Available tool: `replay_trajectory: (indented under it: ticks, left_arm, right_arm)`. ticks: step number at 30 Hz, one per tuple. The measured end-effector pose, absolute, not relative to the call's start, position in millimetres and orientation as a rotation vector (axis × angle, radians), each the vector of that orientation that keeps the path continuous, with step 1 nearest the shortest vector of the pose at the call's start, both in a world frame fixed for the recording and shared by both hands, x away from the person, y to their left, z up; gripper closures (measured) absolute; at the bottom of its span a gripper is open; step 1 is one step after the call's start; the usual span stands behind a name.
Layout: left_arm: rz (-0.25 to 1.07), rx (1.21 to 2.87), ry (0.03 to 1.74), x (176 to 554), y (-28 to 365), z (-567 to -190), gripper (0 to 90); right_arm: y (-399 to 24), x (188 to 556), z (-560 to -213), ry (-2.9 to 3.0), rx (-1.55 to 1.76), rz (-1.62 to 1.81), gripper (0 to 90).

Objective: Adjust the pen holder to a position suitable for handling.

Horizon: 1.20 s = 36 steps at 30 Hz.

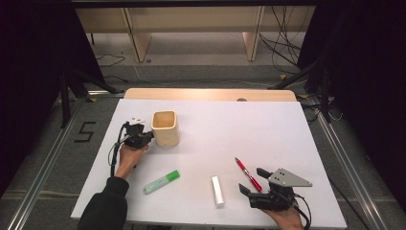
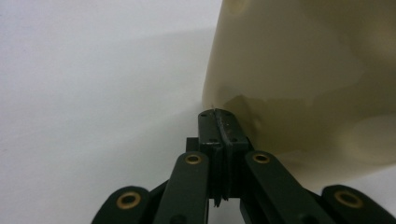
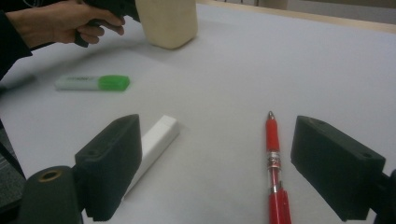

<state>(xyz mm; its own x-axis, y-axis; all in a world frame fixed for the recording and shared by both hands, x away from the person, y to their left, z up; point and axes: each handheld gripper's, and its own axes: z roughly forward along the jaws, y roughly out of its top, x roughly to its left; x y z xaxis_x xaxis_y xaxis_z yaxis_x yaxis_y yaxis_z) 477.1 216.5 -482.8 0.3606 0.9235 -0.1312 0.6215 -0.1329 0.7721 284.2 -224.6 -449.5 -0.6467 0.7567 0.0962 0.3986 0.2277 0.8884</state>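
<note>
Red pen lies between the right gripper's open jaws, cup steadied at far left.

The red pen rests on the table just ahead of the right gripper, its long axis running near-to-far, tip pointing away; this hand is much the nearer of the 2. The jaws stand wide apart, holding nothing, with the pen nearer the right-hand jaw and a white stick by the other. At the far left, the left gripper is fully closed, its tips at the beige cup, seemingly touching its wall. A green highlighter lies between the hands.
</note>
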Motion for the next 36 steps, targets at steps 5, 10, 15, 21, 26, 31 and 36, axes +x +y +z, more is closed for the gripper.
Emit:
replay_trajectory:
  ticks: [5, 10, 15, 21, 26, 31, 36]
  left_arm:
    - [0.481, 1.862, 1.328, 477, 205, -482, 89.6]
    - [0.465, 1.878, 1.291, 476, 189, -480, 89.6]
    - [0.459, 1.886, 1.267, 477, 174, -479, 89.6]
    - [0.461, 1.911, 1.242, 479, 159, -479, 89.6]
    - [0.457, 1.916, 1.233, 481, 152, -479, 89.5]
    - [0.456, 1.926, 1.225, 484, 145, -479, 89.6]
    - [0.456, 1.943, 1.214, 487, 137, -478, 89.5]
  right_arm:
    - [-224, 284, -449, 2.152, 1.07, 1.391, 17.3]
    - [-224, 284, -449, 2.153, 1.072, 1.388, 17.4]
    - [-225, 284, -449, 2.154, 1.067, 1.388, 17.4]
    - [-225, 284, -449, 2.156, 1.066, 1.388, 17.5]
    - [-225, 284, -449, 2.155, 1.067, 1.389, 17.4]
    - [-225, 284, -449, 2.157, 1.065, 1.388, 17.5]
    - [-225, 284, -449, 2.16, 1.063, 1.386, 17.5]
